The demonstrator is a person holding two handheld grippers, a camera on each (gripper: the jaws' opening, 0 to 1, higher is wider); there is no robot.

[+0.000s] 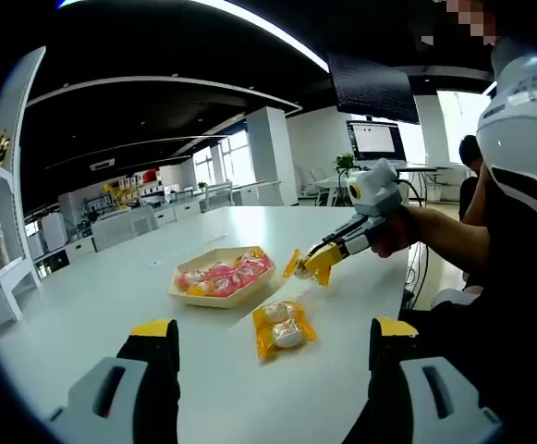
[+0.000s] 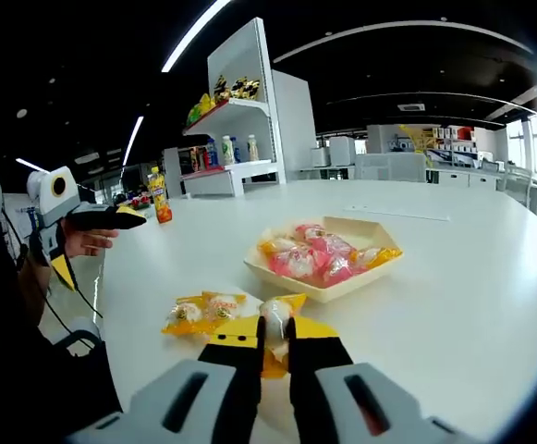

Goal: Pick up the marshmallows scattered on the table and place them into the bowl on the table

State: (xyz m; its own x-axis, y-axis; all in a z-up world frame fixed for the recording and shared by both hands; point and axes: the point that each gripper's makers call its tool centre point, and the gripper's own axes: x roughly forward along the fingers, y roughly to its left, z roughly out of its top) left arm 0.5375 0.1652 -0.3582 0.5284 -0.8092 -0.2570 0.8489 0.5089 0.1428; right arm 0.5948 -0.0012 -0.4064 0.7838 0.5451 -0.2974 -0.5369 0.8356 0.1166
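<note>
Marshmallows already filled much of the bowl (image 2: pixel 328 287), and I had my right gripper (image 2: pixel 274 344) pinched on one yellow packet (image 2: pixel 277 319) just short of it, my left gripper (image 1: pixel 268 338) gaping empty, a second packet (image 1: pixel 285 326) left on the table (image 1: pixel 111 305).

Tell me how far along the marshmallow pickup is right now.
Several pink and yellow packets already sit in the bowl. The right gripper is shut on a marshmallow packet, lifted short of the bowl. One yellow packet is left on the table, in front of the open left gripper.
</note>
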